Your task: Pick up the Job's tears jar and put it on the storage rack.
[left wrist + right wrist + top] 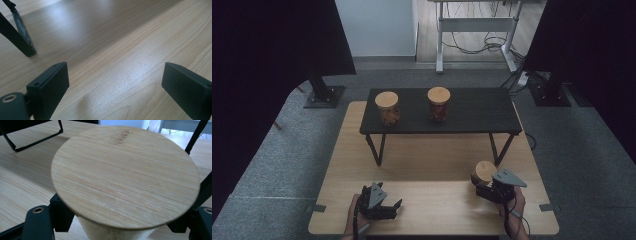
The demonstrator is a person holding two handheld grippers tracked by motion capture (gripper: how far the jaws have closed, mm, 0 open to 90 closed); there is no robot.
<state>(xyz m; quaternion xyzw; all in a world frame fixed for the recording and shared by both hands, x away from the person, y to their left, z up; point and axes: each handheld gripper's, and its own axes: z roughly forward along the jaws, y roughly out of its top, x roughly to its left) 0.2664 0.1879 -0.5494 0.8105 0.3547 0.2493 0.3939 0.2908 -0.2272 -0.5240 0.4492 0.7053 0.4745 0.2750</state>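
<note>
High view: table (422,165) carries black shelf (472,112) along far edge, two jars (387,107) on its left half. Third jar (484,173) upright near table's right front corner, between jaws of right gripper (486,187), pinched below lid (125,175). Left gripper (387,204) spread, empty, near front edge, well apart. Shelf lies beyond and above held jar.

Two lidded jars (387,107) on black shelf (472,112)

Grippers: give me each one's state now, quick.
Left gripper: open, nothing between the jaws, over bare table.
Right gripper: shut on the jar with the wooden lid.
</note>
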